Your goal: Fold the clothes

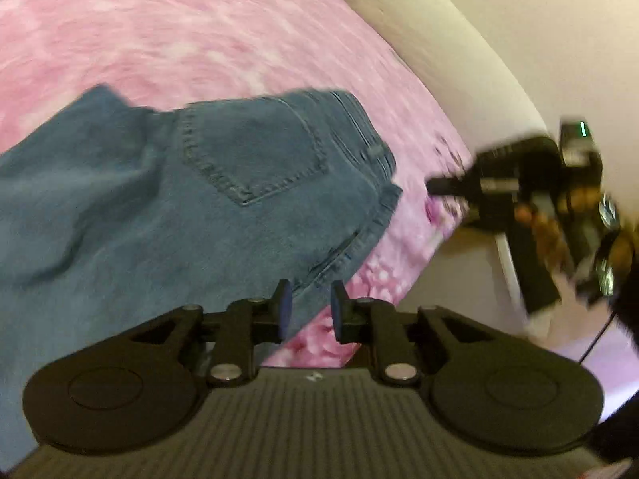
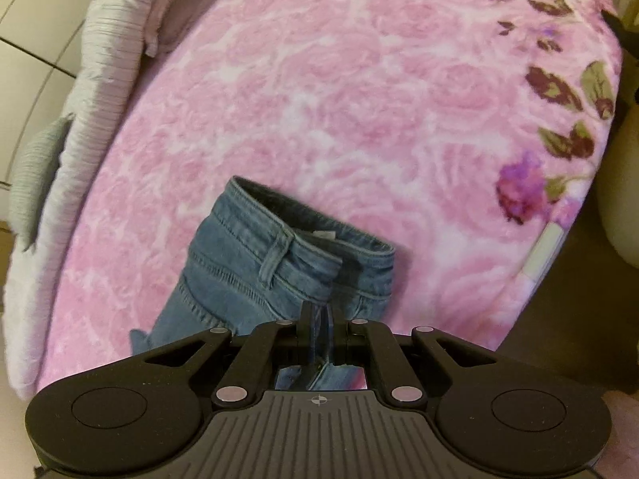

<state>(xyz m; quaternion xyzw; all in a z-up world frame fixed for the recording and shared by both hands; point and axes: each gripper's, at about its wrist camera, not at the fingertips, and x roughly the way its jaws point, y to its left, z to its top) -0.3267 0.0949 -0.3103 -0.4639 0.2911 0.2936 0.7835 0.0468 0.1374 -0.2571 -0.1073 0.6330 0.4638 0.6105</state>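
A pair of blue jeans (image 1: 207, 199) lies on the pink flowered blanket (image 1: 179, 40), back pocket up and waistband toward the bed's edge. My left gripper (image 1: 311, 311) hovers over the jeans' near edge, jaws open, with nothing pressed between the blue pads. In the right wrist view the folded waistband of the jeans (image 2: 279, 263) lies just past my right gripper (image 2: 317, 315), whose jaws are shut together with no cloth pinched that I can see. From the left wrist view the right gripper (image 1: 439, 185) appears blurred, to the right of the jeans by the bed's edge.
The pink blanket (image 2: 339, 99) covers the bed. A white and grey ribbed cover (image 2: 92, 92) runs along its left side. A pale rounded surface (image 1: 459, 40) rises beside the bed. Dark floor (image 2: 559, 319) lies past the right edge.
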